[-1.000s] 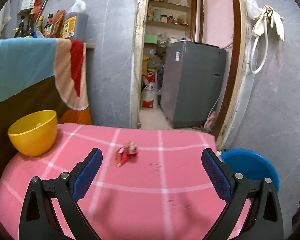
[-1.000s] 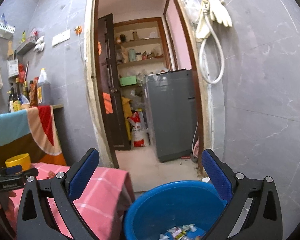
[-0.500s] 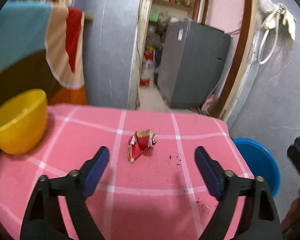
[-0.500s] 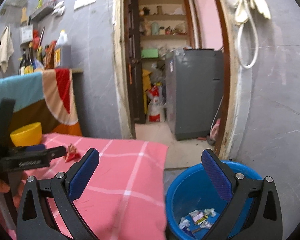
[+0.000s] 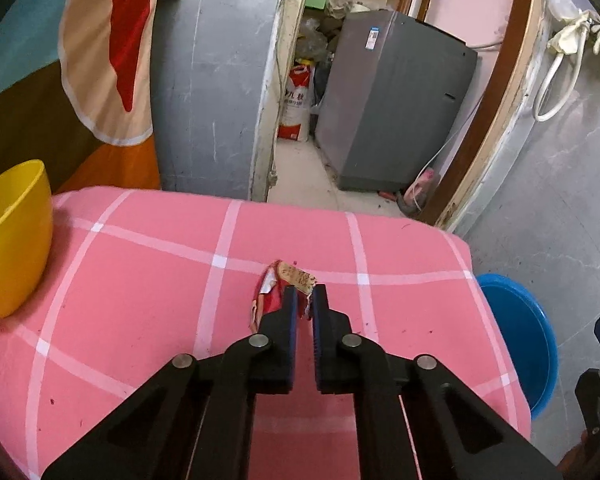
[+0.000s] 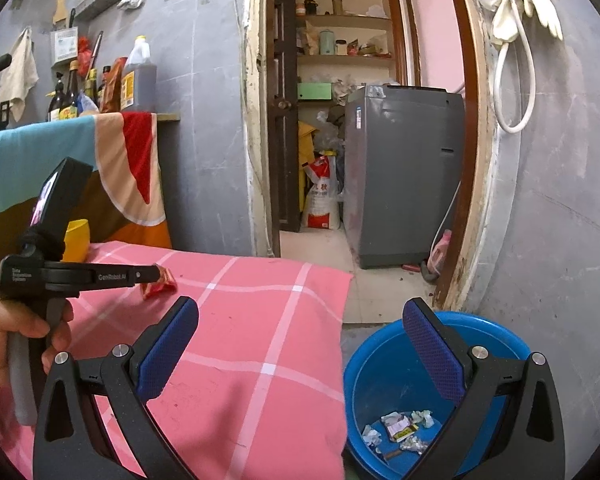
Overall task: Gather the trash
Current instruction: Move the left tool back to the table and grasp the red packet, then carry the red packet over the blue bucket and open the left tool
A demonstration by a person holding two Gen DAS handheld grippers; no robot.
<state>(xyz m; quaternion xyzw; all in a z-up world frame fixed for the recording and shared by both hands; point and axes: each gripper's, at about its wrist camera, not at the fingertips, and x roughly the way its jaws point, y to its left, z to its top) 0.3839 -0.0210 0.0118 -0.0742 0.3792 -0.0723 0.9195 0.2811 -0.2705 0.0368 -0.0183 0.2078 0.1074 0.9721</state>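
Left wrist view finds one red wrapper [image 5: 274, 294] on the pink checked tablecloth [image 5: 140, 280], one yellow bowl [image 5: 12, 236] and one blue basin [image 5: 520, 340], with the left gripper [image 5: 304, 300], wide apart a second ago, now pinched onto that wrapper, while the right gripper [image 6: 300, 352] stays spread above the basin

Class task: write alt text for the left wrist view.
The left tool is shut on a crumpled red wrapper lying on a pink checked tablecloth. A yellow bowl sits left; a blue basin stands on the floor, right.
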